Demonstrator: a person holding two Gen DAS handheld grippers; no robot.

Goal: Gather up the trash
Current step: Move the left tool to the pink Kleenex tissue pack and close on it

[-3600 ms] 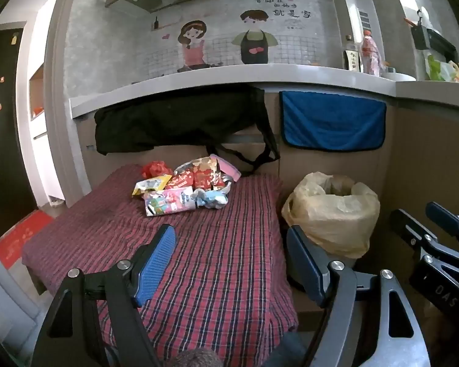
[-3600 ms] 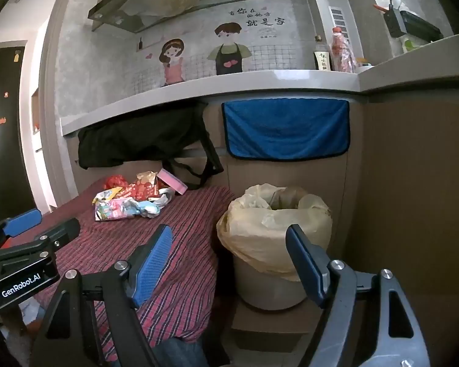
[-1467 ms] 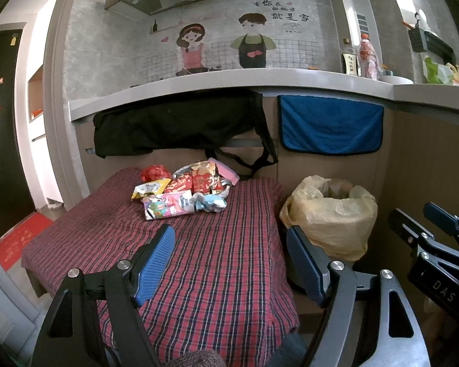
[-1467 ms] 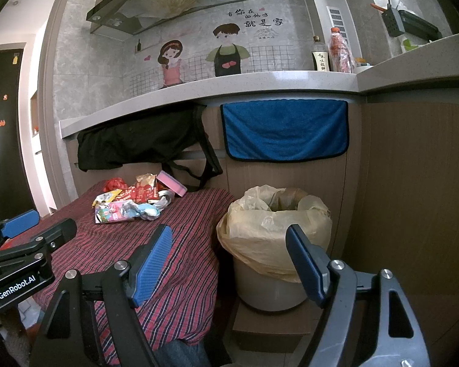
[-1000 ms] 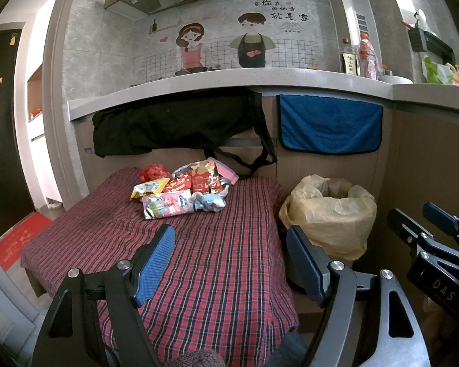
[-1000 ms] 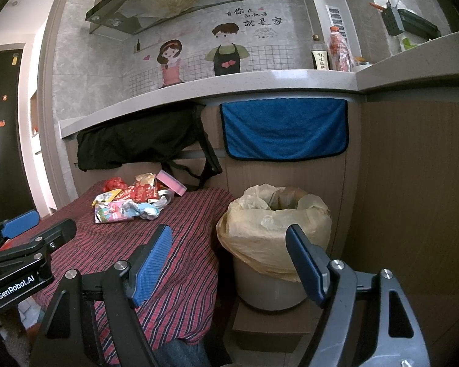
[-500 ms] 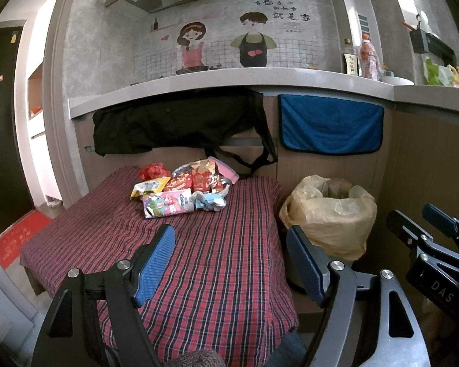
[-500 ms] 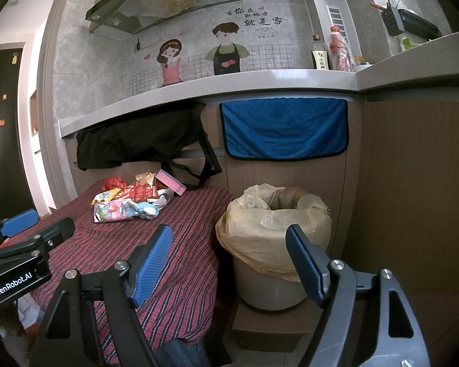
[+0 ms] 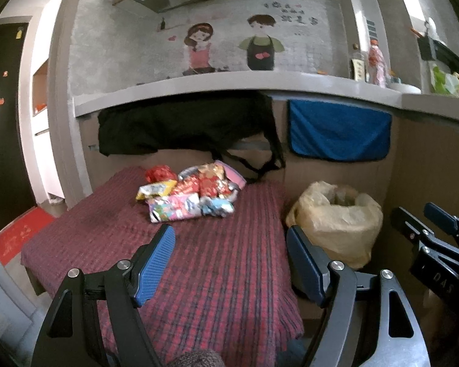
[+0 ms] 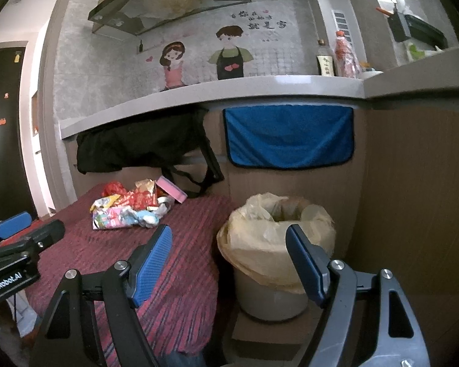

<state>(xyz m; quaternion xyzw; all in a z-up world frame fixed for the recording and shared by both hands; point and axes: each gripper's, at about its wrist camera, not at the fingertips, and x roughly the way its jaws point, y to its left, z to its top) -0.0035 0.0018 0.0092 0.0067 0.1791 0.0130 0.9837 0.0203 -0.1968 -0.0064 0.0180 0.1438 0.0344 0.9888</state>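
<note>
nearest the cameras, the left two-finger gripper with blue ribbed pads [image 9: 231,261] and the right two-finger gripper with blue ribbed pads [image 10: 229,261] are both held with jaws spread wide, and nothing is gripped in either. each is also seen from the other's view, at the frame edge, so they are judged to sit side by side with some room between.

below the left gripper the red and dark checked cloth over the low table [image 9: 223,275] is draped past the near edge and the right-hand edge. a pinch made too low could catch this cloth along with a wrapper, and the whole pile might be dragged. the near half of the cloth is bare, so an open lane for the approach is offered.

just beside the table's right edge the pale bin lined with a loose yellowish plastic bag [image 10: 275,244] stands on the floor, below the tabletop level. the liner's slack rim could be snagged by a finger, or a light wrapper could be dropped into the gap between table and bin.

further back, the heap of crumpled colourful snack wrappers and a pink box [image 9: 189,195] lies near the table's far edge, uncollected. thin foil may slip from the pads or several pieces may lift at once.

behind the heap, the hanging black bag with straps [image 9: 186,125] and the brown panel close off the room for overreach.
</note>
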